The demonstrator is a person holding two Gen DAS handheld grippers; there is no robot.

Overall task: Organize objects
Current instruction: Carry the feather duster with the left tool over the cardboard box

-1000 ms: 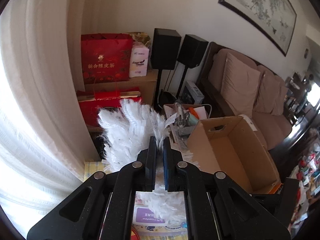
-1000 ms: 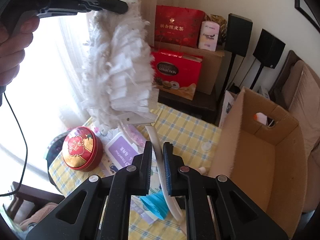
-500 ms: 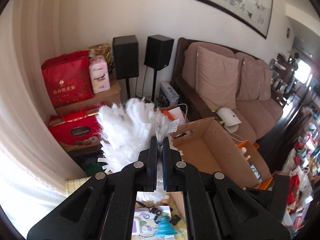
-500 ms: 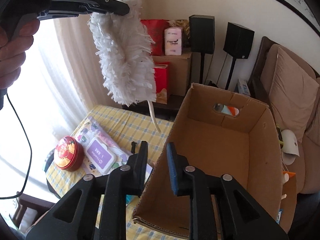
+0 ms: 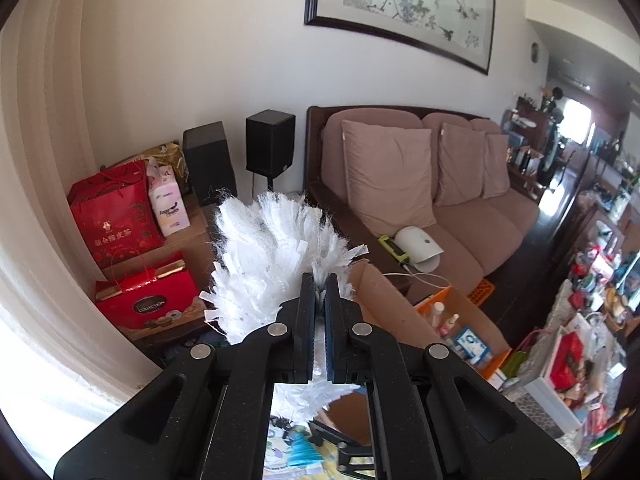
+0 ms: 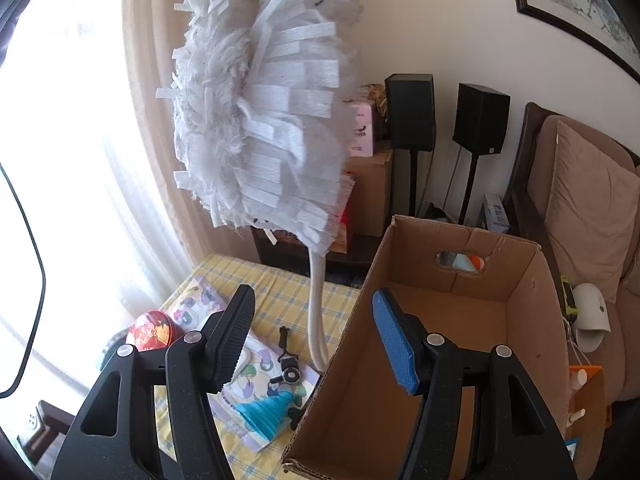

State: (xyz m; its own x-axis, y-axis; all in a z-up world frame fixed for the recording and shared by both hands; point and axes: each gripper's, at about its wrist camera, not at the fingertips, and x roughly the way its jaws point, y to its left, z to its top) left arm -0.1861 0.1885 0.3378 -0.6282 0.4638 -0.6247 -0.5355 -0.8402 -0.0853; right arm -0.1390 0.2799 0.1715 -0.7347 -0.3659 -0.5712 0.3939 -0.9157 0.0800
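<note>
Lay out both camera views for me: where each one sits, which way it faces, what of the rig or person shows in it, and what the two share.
Left wrist: sits on the left gripper, looking forward and down over its shut fingers, clamped on the white duster, toward the sofa and speakers; only its own black fingers show.
Right wrist: sits on the right gripper, facing the empty cardboard box and checked tablecloth; its jaws, just opened, hold nothing.
Shared: the duster, box, speakers and sofa.

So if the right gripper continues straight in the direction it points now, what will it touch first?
Probably the near left wall of the open cardboard box: the open right gripper straddles that wall's top edge. The white duster hangs higher and to the left, though depth is unclear.
</note>
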